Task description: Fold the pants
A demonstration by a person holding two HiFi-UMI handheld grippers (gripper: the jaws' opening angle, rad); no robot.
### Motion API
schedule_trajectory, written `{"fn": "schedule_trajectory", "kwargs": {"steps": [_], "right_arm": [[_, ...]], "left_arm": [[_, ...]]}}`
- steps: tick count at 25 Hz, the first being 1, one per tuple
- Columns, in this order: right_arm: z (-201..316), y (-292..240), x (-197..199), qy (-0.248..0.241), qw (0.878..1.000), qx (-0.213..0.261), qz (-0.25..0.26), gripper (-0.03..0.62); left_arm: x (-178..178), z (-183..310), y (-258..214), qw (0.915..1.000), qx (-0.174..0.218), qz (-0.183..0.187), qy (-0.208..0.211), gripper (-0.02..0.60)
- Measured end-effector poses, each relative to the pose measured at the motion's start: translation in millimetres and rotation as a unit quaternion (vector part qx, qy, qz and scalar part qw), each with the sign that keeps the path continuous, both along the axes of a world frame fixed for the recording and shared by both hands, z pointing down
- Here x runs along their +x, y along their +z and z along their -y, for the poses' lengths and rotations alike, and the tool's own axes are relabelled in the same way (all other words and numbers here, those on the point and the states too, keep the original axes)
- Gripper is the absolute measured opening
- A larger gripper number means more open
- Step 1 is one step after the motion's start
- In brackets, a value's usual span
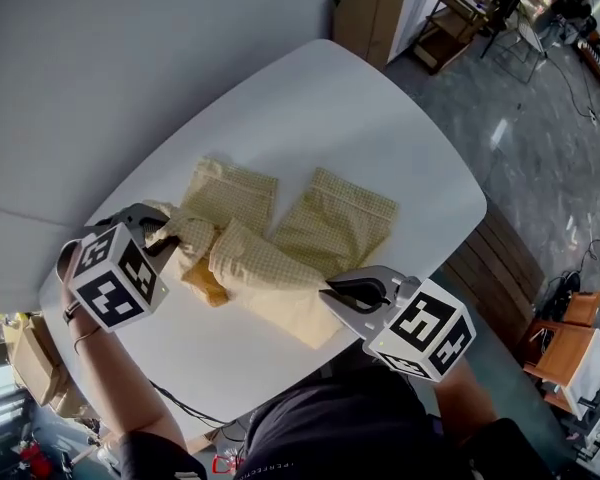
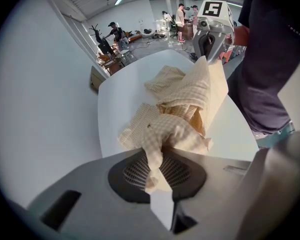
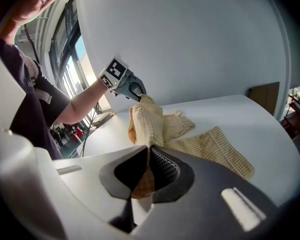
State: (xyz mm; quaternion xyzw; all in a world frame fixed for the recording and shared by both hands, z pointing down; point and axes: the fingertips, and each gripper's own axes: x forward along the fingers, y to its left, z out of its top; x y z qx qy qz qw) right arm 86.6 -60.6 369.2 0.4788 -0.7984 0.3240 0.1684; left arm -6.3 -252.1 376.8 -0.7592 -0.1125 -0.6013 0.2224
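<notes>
Yellow checked pants (image 1: 325,220) lie on the white table (image 1: 380,138), the two legs spread toward the far side. The waist end is lifted off the table and stretched between my grippers. My left gripper (image 1: 163,236) is shut on one corner of the waistband, and the bunched cloth (image 2: 160,134) runs between its pads. My right gripper (image 1: 342,293) is shut on the other corner, with the fabric (image 3: 145,121) rising from its jaws. The left gripper (image 3: 132,90) shows across the cloth in the right gripper view.
A person's dark-clothed body (image 1: 360,428) stands at the table's near edge. Beyond the table's far corner stand a brown board (image 1: 365,13) and cluttered shelves. A wooden pallet (image 1: 495,263) and an orange chair (image 1: 570,343) are on the floor at the right.
</notes>
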Motion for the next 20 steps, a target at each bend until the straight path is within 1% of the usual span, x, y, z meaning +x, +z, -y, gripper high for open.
{"fn": "schedule_trajectory", "kwargs": {"steps": [3, 7, 11, 14, 17, 18, 20], "right_arm": [[11, 7, 34, 0.011, 1.000, -0.003, 0.002, 0.018], [18, 25, 65, 0.011, 1.000, -0.019, -0.005, 0.018], [28, 49, 98, 0.041, 0.999, -0.033, -0.008, 0.020], [30, 64, 109, 0.060, 0.997, -0.044, -0.016, 0.023], [29, 73, 112, 0.068, 0.996, -0.048, -0.014, 0.026], [28, 76, 114, 0.070, 0.996, -0.048, -0.014, 0.028], [30, 81, 122, 0.076, 0.996, -0.046, -0.023, 0.037]], "left_arm": [[31, 10, 9, 0.9999, -0.001, 0.013, 0.001, 0.044], [68, 18, 29, 0.9997, -0.020, 0.010, -0.003, 0.044], [104, 33, 56, 0.9992, -0.033, -0.009, -0.019, 0.049], [121, 41, 70, 0.9980, -0.035, -0.032, -0.042, 0.067], [129, 43, 80, 0.9977, -0.023, -0.039, -0.050, 0.070], [133, 45, 82, 0.9977, -0.013, -0.043, -0.051, 0.080], [143, 51, 83, 0.9964, 0.007, -0.062, -0.058, 0.108]]}}
